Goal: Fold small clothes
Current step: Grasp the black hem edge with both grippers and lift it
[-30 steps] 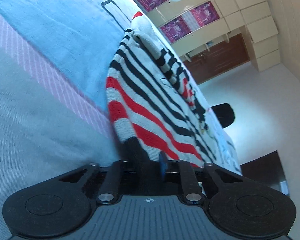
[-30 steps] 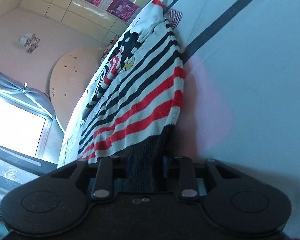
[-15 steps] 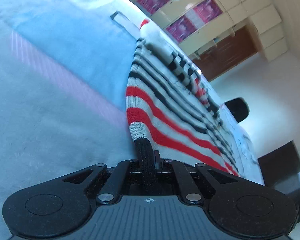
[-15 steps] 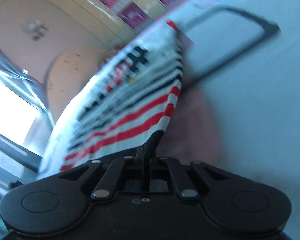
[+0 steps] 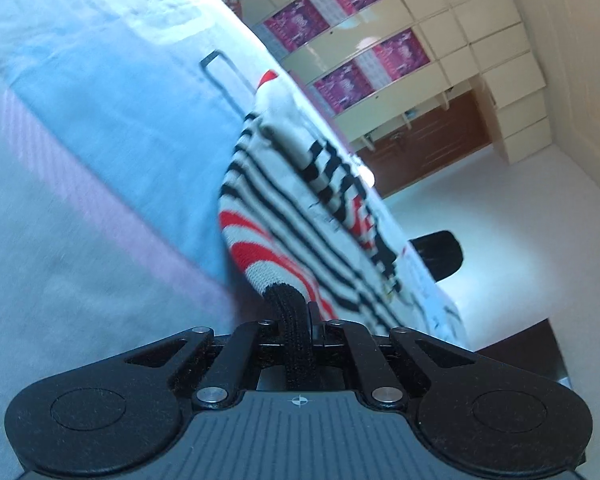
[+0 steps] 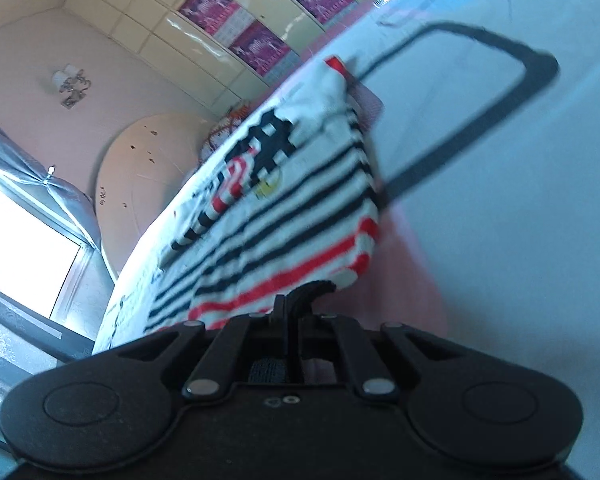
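Note:
A small white knitted sweater (image 5: 300,200) with black and red stripes and a black ribbed hem lies on the pale blue bedsheet (image 5: 100,128). My left gripper (image 5: 300,314) is shut on the black hem at one bottom corner. The sweater also shows in the right wrist view (image 6: 284,216). My right gripper (image 6: 290,308) is shut on the black hem at the other bottom corner. Both hold the hem raised a little off the sheet, and the sweater's upper part rests on the bed.
The sheet has a dark rectangle outline (image 6: 480,100) beside the sweater and a pink stripe (image 5: 100,200). Cream wall cabinets with purple posters (image 5: 356,36) stand beyond the bed. A round white headboard (image 6: 148,176) and a bright window (image 6: 16,248) are at the left.
Both grippers closed on the hem and lifted it. The bottom edge of the sweater has moved up toward the collar, so the striped part looks shorter and bunched.

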`<state>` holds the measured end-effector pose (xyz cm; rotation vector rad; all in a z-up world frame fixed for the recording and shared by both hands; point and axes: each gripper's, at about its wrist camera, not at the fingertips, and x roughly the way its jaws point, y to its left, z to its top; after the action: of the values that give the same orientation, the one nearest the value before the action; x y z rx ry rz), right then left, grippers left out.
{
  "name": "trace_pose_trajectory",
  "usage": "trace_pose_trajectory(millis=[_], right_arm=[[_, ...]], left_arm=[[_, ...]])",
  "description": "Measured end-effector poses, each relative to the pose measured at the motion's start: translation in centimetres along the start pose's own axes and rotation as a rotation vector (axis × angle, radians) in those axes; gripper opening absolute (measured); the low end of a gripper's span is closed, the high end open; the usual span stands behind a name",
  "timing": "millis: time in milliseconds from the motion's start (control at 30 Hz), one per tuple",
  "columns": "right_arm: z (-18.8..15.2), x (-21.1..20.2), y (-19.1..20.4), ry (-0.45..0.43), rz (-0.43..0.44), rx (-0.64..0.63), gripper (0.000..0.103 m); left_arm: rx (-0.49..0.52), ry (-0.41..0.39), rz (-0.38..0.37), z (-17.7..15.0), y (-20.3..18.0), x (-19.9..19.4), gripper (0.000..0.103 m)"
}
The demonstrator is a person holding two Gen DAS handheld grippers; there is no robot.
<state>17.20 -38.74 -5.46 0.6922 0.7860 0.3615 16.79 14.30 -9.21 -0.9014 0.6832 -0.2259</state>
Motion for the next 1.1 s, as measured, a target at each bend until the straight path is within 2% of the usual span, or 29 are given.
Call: trace_pose_trajectory(millis=[300, 500, 667, 933, 1100], right_arm=[[5.6, 1.1, 3.2, -0.063, 0.022, -0.077, 0.005], [10.4, 3.0, 4.5, -0.086, 0.027, -0.091, 0.005], [14.6, 5.9, 4.3, -0.097, 0.045, -0.039, 0.005], [20.0, 13.3, 2.6, -0.065, 0.01, 0.023, 0.005], [21.7, 18.4, 0.7, -0.014, -0.024, 0.059, 0.005]], left_arm=[[0.012, -0.072, -0.082, 5.3, -3.7, 1.8, 0.003], [0.063, -0.076, -0.1, 10.0, -6.4, 4.8, 0.003], [0.07, -0.064, -0.098, 13.9, -7.4, 8.6, 0.003], [0.047, -0.012, -0.086, 19.1, -6.2, 16.8, 0.003], [-0.014, 0.048, -0.017, 20.5, -3.1, 21.8, 0.003]])
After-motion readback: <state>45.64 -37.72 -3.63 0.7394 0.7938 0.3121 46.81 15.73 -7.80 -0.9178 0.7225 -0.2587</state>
